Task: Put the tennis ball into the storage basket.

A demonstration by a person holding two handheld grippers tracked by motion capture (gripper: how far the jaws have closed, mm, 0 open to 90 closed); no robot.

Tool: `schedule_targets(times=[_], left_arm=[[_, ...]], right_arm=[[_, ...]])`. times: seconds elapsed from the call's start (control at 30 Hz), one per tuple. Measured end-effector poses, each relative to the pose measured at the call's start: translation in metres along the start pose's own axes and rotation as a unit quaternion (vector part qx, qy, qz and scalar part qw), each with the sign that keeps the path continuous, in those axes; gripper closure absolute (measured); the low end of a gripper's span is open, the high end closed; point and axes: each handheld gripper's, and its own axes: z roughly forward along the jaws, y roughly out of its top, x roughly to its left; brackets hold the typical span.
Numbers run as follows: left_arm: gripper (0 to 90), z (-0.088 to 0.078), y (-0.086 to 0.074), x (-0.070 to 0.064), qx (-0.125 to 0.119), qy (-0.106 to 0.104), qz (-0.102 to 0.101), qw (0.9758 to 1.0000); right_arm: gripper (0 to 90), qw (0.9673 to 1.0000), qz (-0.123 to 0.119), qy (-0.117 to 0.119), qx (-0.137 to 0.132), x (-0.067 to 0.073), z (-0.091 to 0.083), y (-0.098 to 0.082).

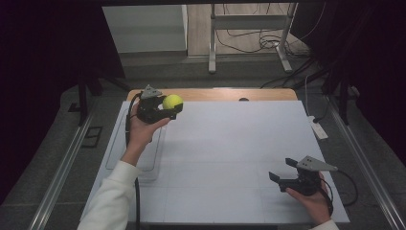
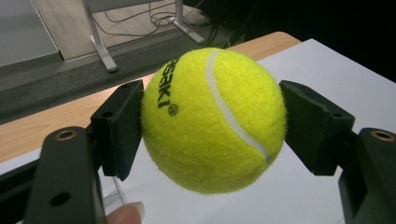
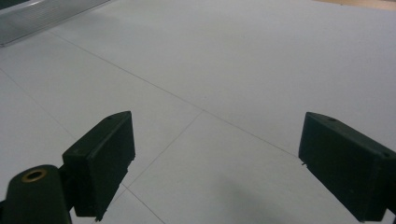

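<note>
Tennis ball (image 2: 214, 120) — between left fingers (image 2: 117, 128)

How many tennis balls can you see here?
1. The yellow tennis ball is clamped in the left claw, held up over the far left part of the white table. The right claw is open with nothing in it.

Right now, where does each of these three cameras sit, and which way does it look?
High view: above the person's side, looking forward and down on the white table; both forearms, left tool, right tool.
Left gripper view: rides the left tool, looking along its jaws, clamped on the tennis ball; a fingertip shows.
Right gripper view: rides the right tool, looking down at bare tabletop between open jaws.
Shared: the high and left gripper views both show the ball.
</note>
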Motion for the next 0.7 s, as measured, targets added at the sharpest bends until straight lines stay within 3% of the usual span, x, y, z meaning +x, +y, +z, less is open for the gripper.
schedule_targets(times=[0.7], left_arm=[[27.1, -0.008, -0.001, 0.017, -0.002, 0.028, -0.007, 0.9996]], right_arm=[[11.3, 1.0000, -0.001, -0.001, 0.001, 0.000, 0.000, 0.000]])
